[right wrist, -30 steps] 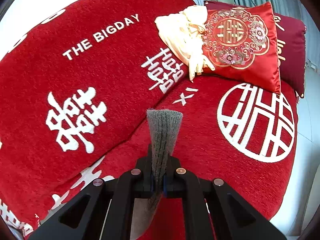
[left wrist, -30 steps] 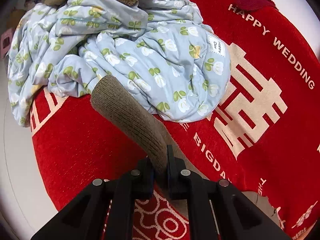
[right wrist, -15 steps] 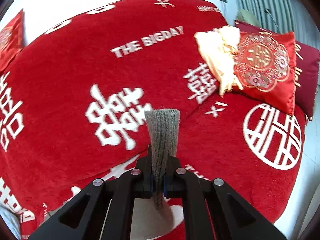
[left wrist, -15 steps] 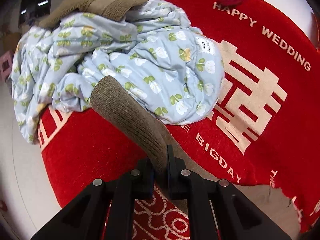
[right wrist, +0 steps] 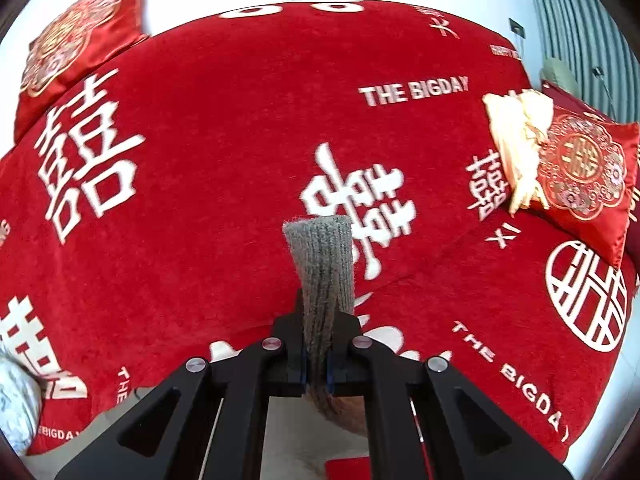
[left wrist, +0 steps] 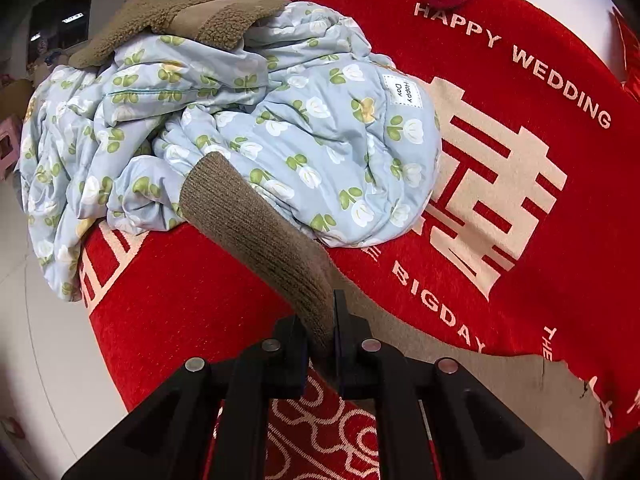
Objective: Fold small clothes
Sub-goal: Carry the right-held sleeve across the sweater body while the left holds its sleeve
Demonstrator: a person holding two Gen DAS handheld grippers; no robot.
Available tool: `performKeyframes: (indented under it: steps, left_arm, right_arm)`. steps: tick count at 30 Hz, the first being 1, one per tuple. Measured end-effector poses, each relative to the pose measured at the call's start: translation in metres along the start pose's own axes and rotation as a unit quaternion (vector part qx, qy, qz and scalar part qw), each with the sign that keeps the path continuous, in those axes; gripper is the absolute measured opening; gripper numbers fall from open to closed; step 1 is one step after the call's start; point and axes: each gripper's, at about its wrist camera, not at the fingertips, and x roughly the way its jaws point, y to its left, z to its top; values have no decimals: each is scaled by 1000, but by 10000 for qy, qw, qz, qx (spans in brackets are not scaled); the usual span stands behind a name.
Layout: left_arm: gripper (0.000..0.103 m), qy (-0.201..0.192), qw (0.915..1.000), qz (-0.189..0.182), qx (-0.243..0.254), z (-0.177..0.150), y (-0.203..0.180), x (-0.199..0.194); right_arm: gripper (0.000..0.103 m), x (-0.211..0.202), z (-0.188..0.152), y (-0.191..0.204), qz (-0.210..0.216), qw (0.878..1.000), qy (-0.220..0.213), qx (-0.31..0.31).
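The right gripper (right wrist: 316, 356) has been swinging sideways across the red wedding blanket (right wrist: 224, 152). A moment ago it was facing the red cushion (right wrist: 580, 172); now that cushion is sitting off to the right, and a second red cushion (right wrist: 76, 40) is showing at the far left edge of the blanket. The left gripper (left wrist: 320, 340) has hardly been moving.

Both grippers are squeezed tight shut on knitted cloth. The left one is pinching a brown knitted piece (left wrist: 256, 232), and the right one is pinching a grey-looking knitted piece (right wrist: 322, 272). These may be two ends of one small garment, or two socks; it is hard to tell, because each camera is only seeing one end. Both pieces are sticking up above the blanket, not lying on it.

It looks like the knit is being carried out to an open spot on the blanket, so folding is only just starting.

A crumpled blue flowered quilt (left wrist: 280, 132) is lying on the blanket just behind the brown piece, with a brown fleece garment (left wrist: 188, 12) on top. That pile is crowding the left side. A cream cloth (right wrist: 516, 136) is resting against the right cushion.
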Motion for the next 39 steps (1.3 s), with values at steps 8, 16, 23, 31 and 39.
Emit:
performKeyframes:
  steps: [8, 16, 23, 31, 39]
  left_arm:
    - [10, 61, 9999, -106, -21, 3, 2, 0]
    - [10, 142, 9998, -144, -10, 3, 1, -2]
    - [10, 234, 9994, -269, -22, 7, 2, -5]
    - [10, 290, 9987, -411, 54, 12, 0, -11]
    - [10, 308, 9982, -503, 133, 14, -3, -16]
  right_arm:
    - [6, -8, -11, 44, 164, 9995, 34, -279]
    - [6, -17, -27, 93, 374, 9975, 58, -603]
    - [6, -14, -52, 134, 536, 9946, 190, -864]
    - [6, -11, -78, 175, 786, 9923, 325, -897]
    - [6, -6, -107, 223, 1057, 9886, 544, -927]
